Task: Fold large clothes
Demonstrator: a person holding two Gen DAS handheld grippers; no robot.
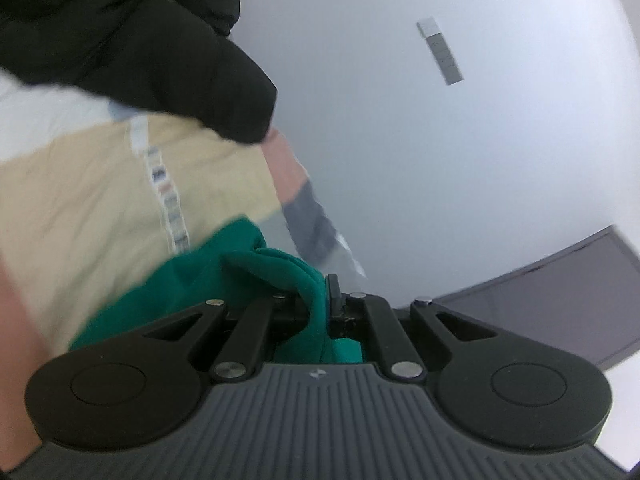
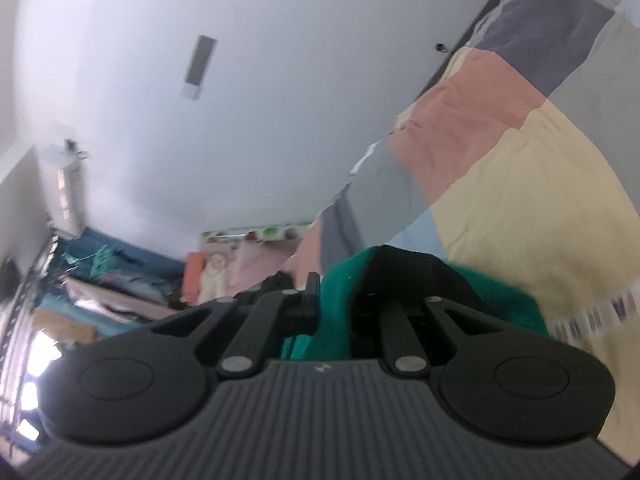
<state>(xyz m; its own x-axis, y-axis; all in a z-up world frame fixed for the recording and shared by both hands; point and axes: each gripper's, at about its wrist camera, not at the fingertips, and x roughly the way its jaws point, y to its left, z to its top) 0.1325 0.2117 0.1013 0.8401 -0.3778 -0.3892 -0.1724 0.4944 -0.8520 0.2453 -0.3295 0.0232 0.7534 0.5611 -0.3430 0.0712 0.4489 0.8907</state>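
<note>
The garment (image 1: pixel 100 216) is a large colour-block piece: mostly pale cream-yellow, with salmon-pink and dark grey panels and a small light-blue patch, edged in teal-green fabric. It hangs in the air between the two grippers, both cameras pointing up toward a plain white ceiling (image 1: pixel 400 120). In the left wrist view the cream panel fills the left side, and a white strip (image 1: pixel 168 196) sewn down it carries small coloured marks that are too blurred to read. In the right wrist view the same garment (image 2: pixel 520 208) spreads across the right side, its pink and grey panels running up toward the top corner, and the patterned strip (image 2: pixel 592 312) shows again at the right edge, equally unreadable.

The left gripper (image 1: pixel 320 300) has its jaws closed tight on a bunched fold of the teal edge (image 1: pixel 256 264), which drapes over and between the fingers. The right gripper (image 2: pixel 336 296) likewise has its jaws clamped on the teal edge (image 2: pixel 340 280), with a dark lining or shadowed fold just beside it.

A person's black sleeve (image 1: pixel 140 60) crosses the upper left of the left wrist view. A flat grey fixture (image 1: pixel 440 50) sits on the ceiling, and a dark screen (image 1: pixel 560 300) shows at lower right. In the right wrist view, a cluttered room corner (image 2: pixel 160 280) with blue and pink items lies at lower left.
</note>
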